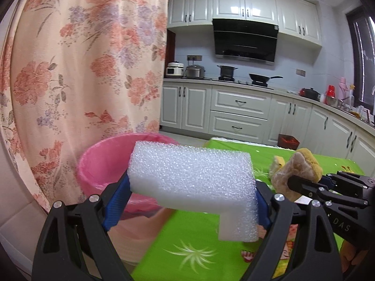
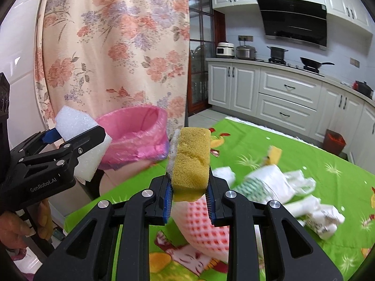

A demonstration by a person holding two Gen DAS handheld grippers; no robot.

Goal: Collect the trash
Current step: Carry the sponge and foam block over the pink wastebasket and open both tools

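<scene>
The left gripper (image 1: 193, 194) clamps a white, beaded, L-shaped foam block (image 1: 192, 182) near the pink plastic-lined bin (image 1: 103, 164). The right gripper (image 2: 190, 190) pinches a porous yellow sponge (image 2: 190, 161) above the green tablecloth (image 2: 293, 149), where crumpled white bags (image 2: 293, 194) lie.

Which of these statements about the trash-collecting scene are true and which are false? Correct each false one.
1. The left gripper holds a white foam block. True.
2. The right gripper is empty. False: it grips a yellow sponge.
3. The pink bin stands by the table's edge, in front of the flowered curtain. True.
4. The green tablecloth is bare. False: white plastic bags and a pink foam net lie on it.
</scene>
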